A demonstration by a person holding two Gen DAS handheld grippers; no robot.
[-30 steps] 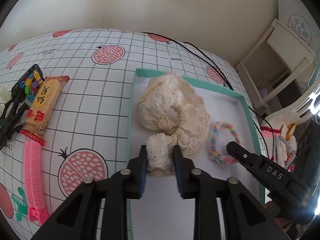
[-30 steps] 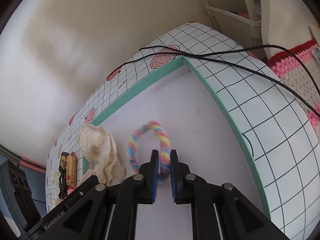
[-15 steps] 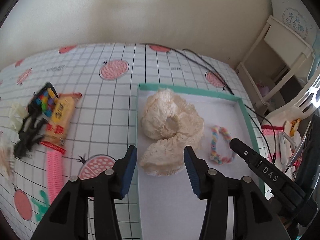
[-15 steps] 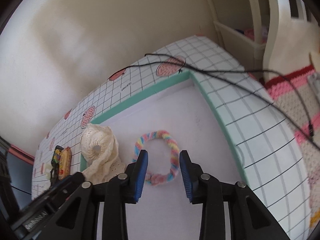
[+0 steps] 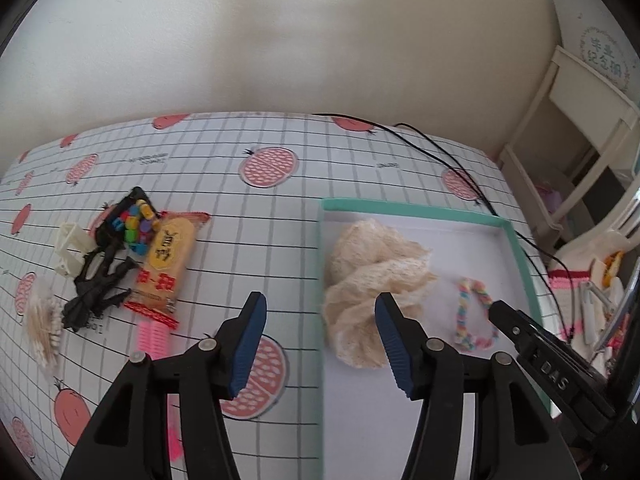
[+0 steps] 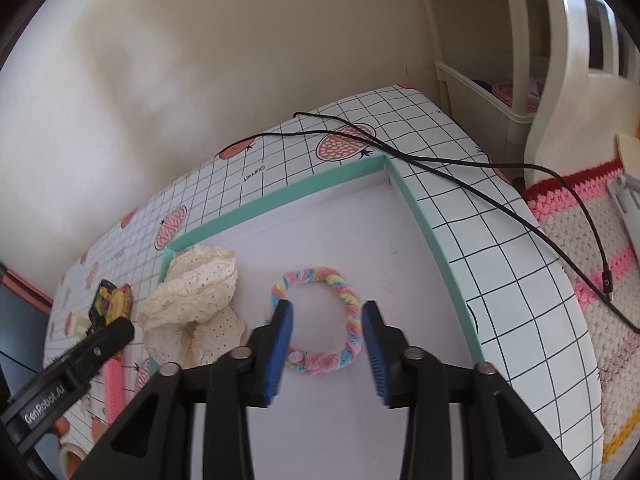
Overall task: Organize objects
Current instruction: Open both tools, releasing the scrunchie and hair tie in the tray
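- cream lace scrunchie (image 5: 372,288): crumpled, lying inside the tray at its left side, near the far-left corner; nothing grips it.
- pastel braided hair tie (image 6: 320,320): a closed ring lying flat on the tray floor, just right of the lace scrunchie and apart from it.
- tray (image 5: 408,206): shallow, white floor, mint-green rim, resting on the surface.
- left gripper (image 5: 320,344): jaws wide apart and empty, held above the tray's left edge; the lace scrunchie shows between and beyond the blue pads.
- right gripper (image 6: 326,344): jaws spread and empty, one to each side of the near part of the hair tie; whether the pads touch it cannot be told.
- surface (image 5: 248,224): white grid-patterned cover printed with pink fruit.
- snack packet (image 5: 166,264): orange wrapper, lying left of the tray.
- pink comb (image 5: 154,336): its far end is under the packet's near end.
- black card of coloured beads (image 5: 134,222): just beyond the packet.
- black hair clips (image 5: 96,288): left of the packet.
- white plastic clip (image 5: 70,248): beside the black clips.
- cotton swabs (image 5: 42,324): a blurred bundle at the far left.
- black cable (image 6: 460,184): runs across the surface past the tray's far-right corner.
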